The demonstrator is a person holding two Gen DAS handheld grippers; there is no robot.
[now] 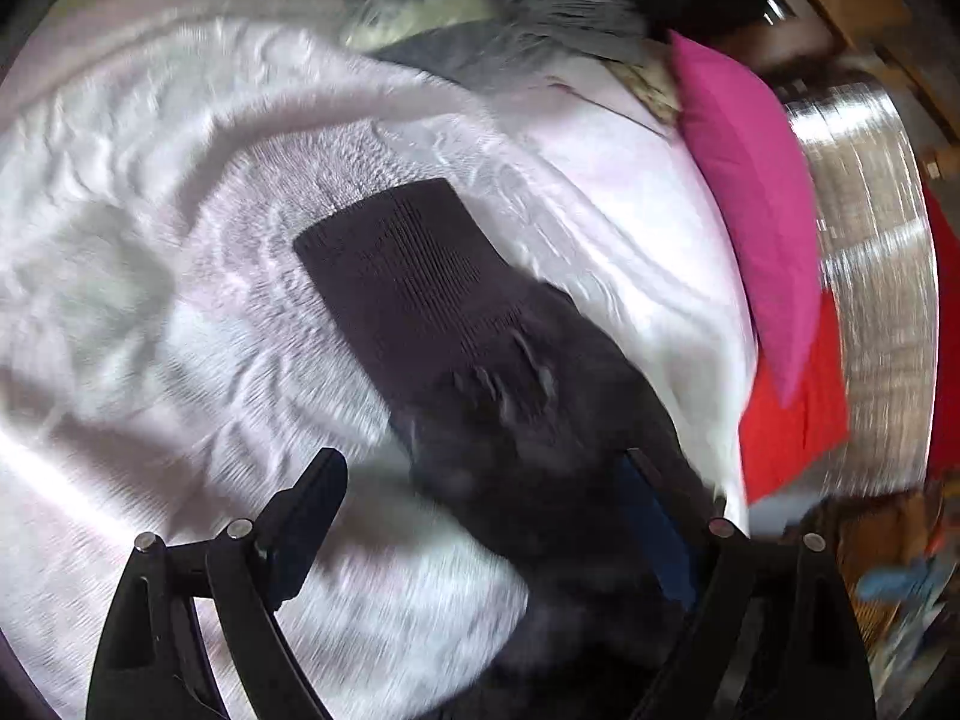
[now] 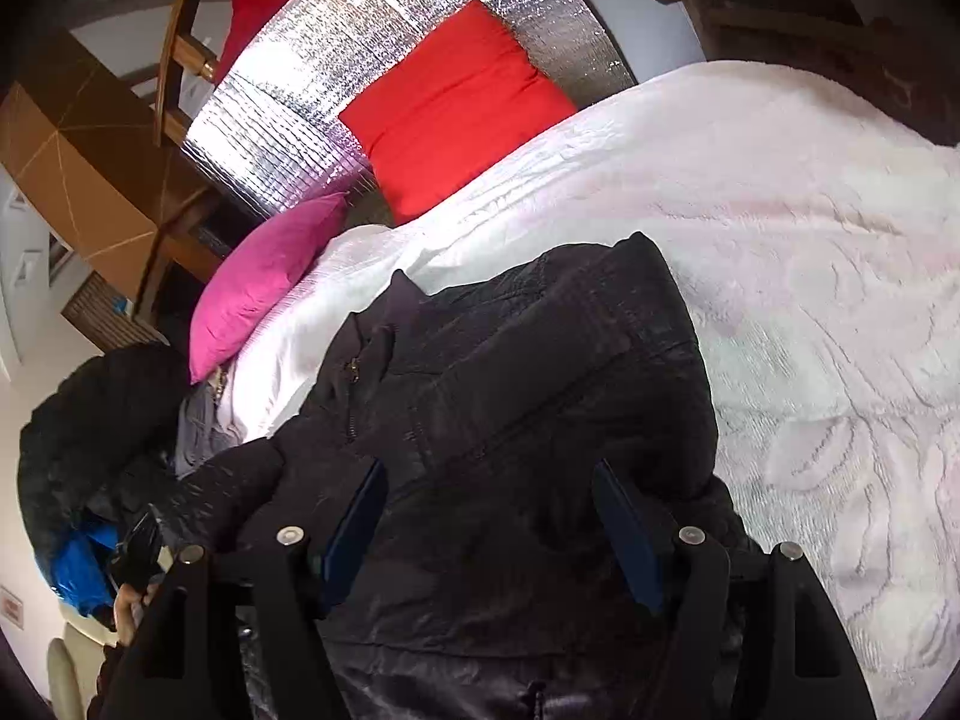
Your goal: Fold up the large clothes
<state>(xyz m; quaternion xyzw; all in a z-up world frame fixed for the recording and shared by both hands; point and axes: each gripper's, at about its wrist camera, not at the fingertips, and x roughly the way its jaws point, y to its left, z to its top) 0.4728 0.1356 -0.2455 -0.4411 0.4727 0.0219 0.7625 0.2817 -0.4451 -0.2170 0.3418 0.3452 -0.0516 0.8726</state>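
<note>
step: mid-fold, sleeve being laid | jacket [image 2: 510,396]: on bed [image 2: 810,240] | left claw [image 1: 480,516]: spread, cuff [image 1: 396,264] beyond | right claw [image 2: 489,528]: spread over jacket, ungripped | next: pinch hem, fold over

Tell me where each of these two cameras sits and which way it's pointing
Left wrist: rides the left gripper, looking along open fingers down at a black jacket sleeve with ribbed cuff on the pale pink bedspread; only the gripper's fingers and linkage show.
Right wrist: rides the right gripper, open over the jacket's body; a bit of hand shows at lower left.
Shared: jacket, bedspread, magenta pillow, red cushion, silver foil panel.
</note>
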